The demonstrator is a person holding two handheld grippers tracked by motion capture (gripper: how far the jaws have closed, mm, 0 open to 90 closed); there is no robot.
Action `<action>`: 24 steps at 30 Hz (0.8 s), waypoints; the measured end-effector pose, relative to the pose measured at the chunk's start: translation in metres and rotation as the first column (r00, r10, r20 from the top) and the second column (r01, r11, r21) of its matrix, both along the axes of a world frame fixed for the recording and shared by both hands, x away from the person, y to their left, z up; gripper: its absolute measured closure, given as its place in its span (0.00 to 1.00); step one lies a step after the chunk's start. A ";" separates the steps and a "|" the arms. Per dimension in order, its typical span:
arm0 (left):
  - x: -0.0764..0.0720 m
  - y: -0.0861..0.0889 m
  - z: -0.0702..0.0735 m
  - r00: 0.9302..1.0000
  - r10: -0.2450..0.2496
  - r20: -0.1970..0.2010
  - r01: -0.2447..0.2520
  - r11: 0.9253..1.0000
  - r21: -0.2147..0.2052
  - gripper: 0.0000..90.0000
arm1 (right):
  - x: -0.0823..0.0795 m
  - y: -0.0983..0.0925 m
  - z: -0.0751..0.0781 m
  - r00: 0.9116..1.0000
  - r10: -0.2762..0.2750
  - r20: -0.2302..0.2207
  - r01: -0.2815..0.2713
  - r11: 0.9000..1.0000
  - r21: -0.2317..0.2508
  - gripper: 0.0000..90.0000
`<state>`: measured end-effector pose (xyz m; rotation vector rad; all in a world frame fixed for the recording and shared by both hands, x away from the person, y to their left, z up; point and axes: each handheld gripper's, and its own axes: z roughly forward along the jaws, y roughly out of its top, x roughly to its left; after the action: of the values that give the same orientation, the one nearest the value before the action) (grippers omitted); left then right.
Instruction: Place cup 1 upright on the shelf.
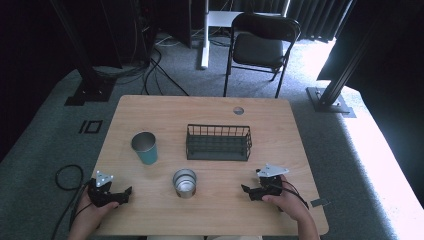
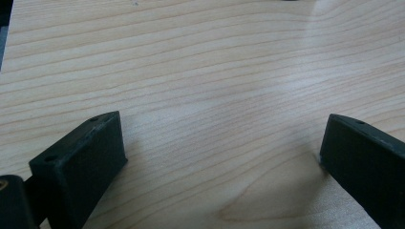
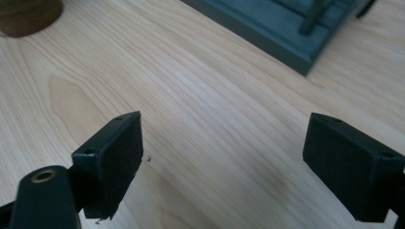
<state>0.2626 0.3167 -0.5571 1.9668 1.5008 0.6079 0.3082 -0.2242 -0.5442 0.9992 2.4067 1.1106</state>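
Tin point(image 1: 184, 183) btwn both grippers' spread fingers point(image 1: 126, 192)

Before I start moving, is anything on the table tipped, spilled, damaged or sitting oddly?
Nothing stands out. The teal cup and the metal tin both stand upright, the wire basket sits square and looks empty, and no spill shows on the wooden table. Both claws, left and right, rest open.
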 end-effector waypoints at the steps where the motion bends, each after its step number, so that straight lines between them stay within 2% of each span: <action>1: 0.000 0.000 0.000 1.000 0.000 0.000 0.000 1.000 0.000 0.02 | 0.000 0.000 0.000 1.000 0.000 0.000 0.000 1.000 0.000 0.15; 10: 0.000 0.000 0.000 1.000 0.000 0.000 0.000 1.000 0.000 0.02 | 0.004 0.026 0.002 0.997 0.076 0.005 -0.076 0.997 0.002 0.15; 17: 0.000 0.000 0.000 1.000 0.000 0.000 0.000 1.000 0.000 0.02 | 0.007 0.045 0.004 0.994 0.113 0.010 -0.113 0.994 0.001 0.15; 24: 0.000 0.000 0.000 1.000 0.000 0.000 0.000 1.000 0.000 0.02 | 0.007 0.063 0.005 0.986 0.165 0.021 -0.166 0.986 0.015 0.15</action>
<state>0.2626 0.3168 -0.5571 1.9664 1.5012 0.6079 0.3157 -0.1610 -0.5389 0.8004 2.5055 1.1922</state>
